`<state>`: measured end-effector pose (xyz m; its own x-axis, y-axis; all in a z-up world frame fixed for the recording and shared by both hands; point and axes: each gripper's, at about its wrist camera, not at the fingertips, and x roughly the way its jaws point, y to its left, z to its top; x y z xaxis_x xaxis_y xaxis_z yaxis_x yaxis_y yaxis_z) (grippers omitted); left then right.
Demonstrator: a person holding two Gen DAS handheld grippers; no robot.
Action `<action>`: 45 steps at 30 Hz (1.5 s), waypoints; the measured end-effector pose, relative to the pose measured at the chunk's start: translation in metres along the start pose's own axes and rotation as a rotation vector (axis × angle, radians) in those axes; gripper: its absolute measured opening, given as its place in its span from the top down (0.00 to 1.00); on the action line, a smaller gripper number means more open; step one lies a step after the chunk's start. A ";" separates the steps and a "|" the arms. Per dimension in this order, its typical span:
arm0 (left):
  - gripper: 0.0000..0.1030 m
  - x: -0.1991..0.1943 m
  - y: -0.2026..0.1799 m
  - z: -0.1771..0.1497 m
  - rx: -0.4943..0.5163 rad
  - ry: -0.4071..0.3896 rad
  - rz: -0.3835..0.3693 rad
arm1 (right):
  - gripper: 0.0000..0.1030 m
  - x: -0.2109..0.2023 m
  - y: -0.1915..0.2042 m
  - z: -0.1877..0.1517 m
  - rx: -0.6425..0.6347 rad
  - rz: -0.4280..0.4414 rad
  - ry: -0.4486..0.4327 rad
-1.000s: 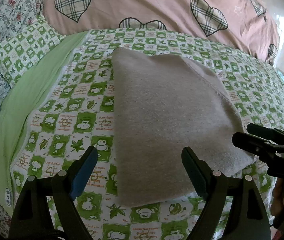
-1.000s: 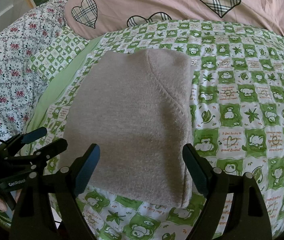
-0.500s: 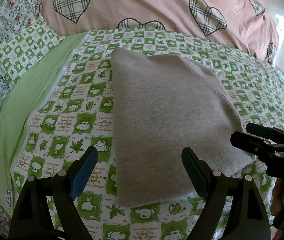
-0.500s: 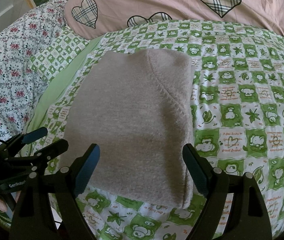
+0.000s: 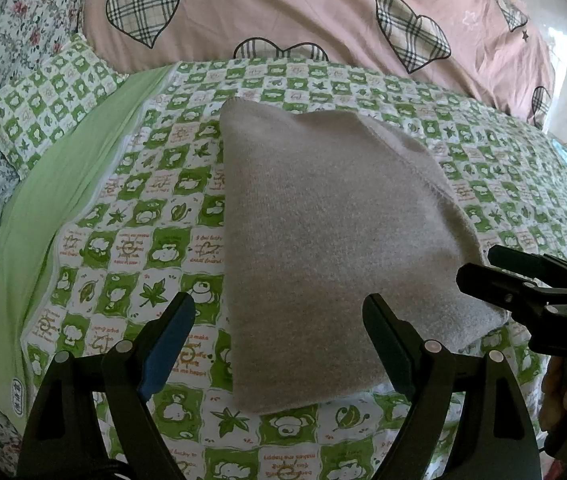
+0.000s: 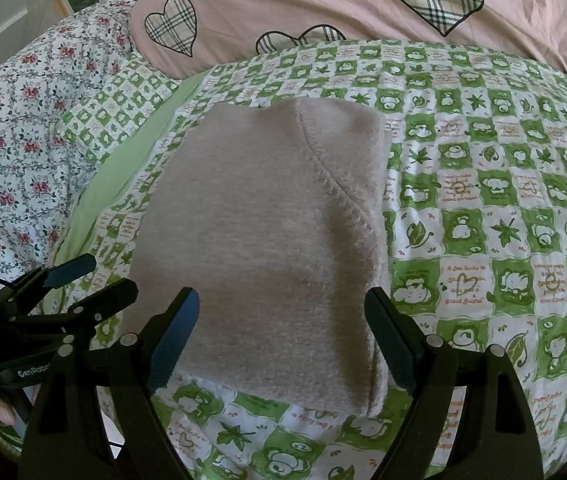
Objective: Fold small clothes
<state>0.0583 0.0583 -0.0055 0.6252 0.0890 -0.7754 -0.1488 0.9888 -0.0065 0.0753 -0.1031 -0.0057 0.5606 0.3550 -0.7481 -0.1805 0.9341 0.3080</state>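
On the green checked bedspread [image 5: 155, 240] a grey knit garment [image 5: 323, 248] is laid flat, already folded into a compact block, with a stitched edge seen running diagonally across its right part in the right wrist view [image 6: 275, 240]. Nothing is found changed over the last second: the garment is kept in the same shape and spot, and both tools are held where they were. The left gripper [image 5: 279, 336] is poised above the near left corner, jaws wide apart, nothing caught between them. The right gripper [image 6: 281, 336] is poised above the near edge, jaws equally wide, nothing pinched; no cloth is touched by either. A pink heart-print quilt [image 5: 283, 12] and a floral sheet [image 6: 23, 128] are seen beyond, well apart from the garment. The stillness is read as a pause after a fold: this piece is judged finished or nearly so, and either a last fold or a release of the task is expected.
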 end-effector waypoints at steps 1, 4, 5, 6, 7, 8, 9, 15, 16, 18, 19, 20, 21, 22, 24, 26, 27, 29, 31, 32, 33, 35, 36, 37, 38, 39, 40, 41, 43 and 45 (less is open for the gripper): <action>0.16 0.000 0.000 0.000 0.001 0.000 0.000 | 0.17 0.000 0.000 0.000 0.000 0.000 0.000; 0.16 0.000 0.000 0.000 0.000 0.000 0.000 | 0.17 0.000 0.000 0.000 0.000 0.000 0.001; 0.16 0.000 0.000 0.000 0.000 0.000 0.001 | 0.17 0.000 0.000 0.000 0.000 0.000 0.000; 0.16 0.000 0.000 0.000 0.000 0.000 0.001 | 0.17 0.000 -0.001 0.000 0.000 0.000 0.000; 0.16 0.000 0.000 0.000 0.000 0.000 -0.001 | 0.17 0.000 0.000 0.000 -0.001 0.000 0.000; 0.16 0.000 0.000 0.000 0.000 0.000 -0.001 | 0.17 0.000 -0.001 0.000 -0.001 0.000 0.001; 0.16 0.000 0.000 0.000 0.001 0.000 0.000 | 0.17 0.000 -0.001 0.000 -0.001 0.001 0.001; 0.16 0.000 0.000 0.000 0.000 -0.001 0.000 | 0.17 0.000 0.000 0.000 -0.001 0.002 0.000; 0.16 0.000 0.000 0.000 0.001 0.000 -0.001 | 0.17 0.000 0.000 0.000 -0.002 0.002 0.000; 0.16 -0.001 0.000 0.000 0.002 0.001 0.000 | 0.17 0.000 -0.001 0.000 -0.001 0.000 0.001; 0.16 -0.001 0.000 0.000 0.001 0.000 0.000 | 0.17 0.000 -0.001 0.000 0.000 0.001 0.001; 0.16 -0.001 0.000 0.000 0.001 0.000 0.000 | 0.17 0.000 0.000 0.000 0.001 0.002 0.000; 0.16 -0.001 0.000 0.000 0.001 0.000 0.001 | 0.17 0.000 0.000 0.000 0.001 0.002 0.001; 0.16 -0.001 0.000 0.000 0.001 0.000 0.000 | 0.17 0.000 -0.001 0.000 0.000 0.002 0.002; 0.16 -0.001 -0.001 0.000 0.001 0.000 0.000 | 0.17 0.000 -0.001 0.000 -0.002 0.002 0.001; 0.16 -0.001 -0.001 0.000 0.001 0.001 0.000 | 0.17 0.000 -0.001 0.000 -0.002 0.002 0.001; 0.16 -0.001 -0.001 0.000 0.001 0.001 0.000 | 0.17 0.000 -0.001 0.000 -0.001 0.002 0.001; 0.16 -0.001 -0.001 0.000 -0.001 0.001 0.002 | 0.17 0.000 -0.001 0.000 -0.001 0.002 0.001; 0.16 -0.001 -0.001 0.000 0.000 0.001 0.001 | 0.17 0.000 -0.001 0.000 -0.001 0.002 0.001; 0.16 -0.001 -0.001 0.000 0.000 -0.001 0.003 | 0.17 0.000 -0.001 0.001 -0.001 0.003 0.001; 0.16 -0.001 -0.001 0.000 0.000 -0.001 0.002 | 0.17 0.000 -0.002 0.001 -0.002 0.003 0.001; 0.16 -0.001 -0.001 0.000 0.000 -0.001 0.002 | 0.17 0.000 -0.002 0.001 -0.002 0.003 0.001; 0.16 -0.001 0.000 0.000 0.001 0.000 0.001 | 0.17 0.000 -0.002 0.001 -0.002 0.003 0.001; 0.16 0.000 -0.001 0.000 0.002 0.000 0.000 | 0.17 0.000 -0.003 0.001 -0.002 0.004 0.001; 0.16 -0.001 -0.001 0.000 0.002 0.000 0.000 | 0.17 0.000 -0.003 0.001 -0.003 0.004 0.001; 0.16 -0.001 -0.001 0.000 0.002 -0.001 0.002 | 0.17 0.000 -0.003 0.001 -0.003 0.003 0.001; 0.16 -0.001 -0.001 0.000 0.002 -0.001 0.001 | 0.17 0.000 -0.003 0.001 -0.003 0.004 0.001; 0.16 0.000 -0.001 0.000 0.004 -0.002 0.000 | 0.17 0.000 -0.002 0.001 -0.002 0.003 -0.001; 0.16 0.000 -0.001 0.001 0.004 -0.003 0.000 | 0.17 0.000 -0.001 0.001 -0.001 0.003 -0.002; 0.16 0.000 -0.001 0.001 0.006 -0.003 -0.001 | 0.17 -0.001 -0.001 0.002 0.000 0.003 -0.005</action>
<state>0.0591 0.0570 -0.0044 0.6274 0.0886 -0.7736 -0.1437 0.9896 -0.0033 0.0767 -0.1047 -0.0044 0.5637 0.3579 -0.7444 -0.1823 0.9329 0.3105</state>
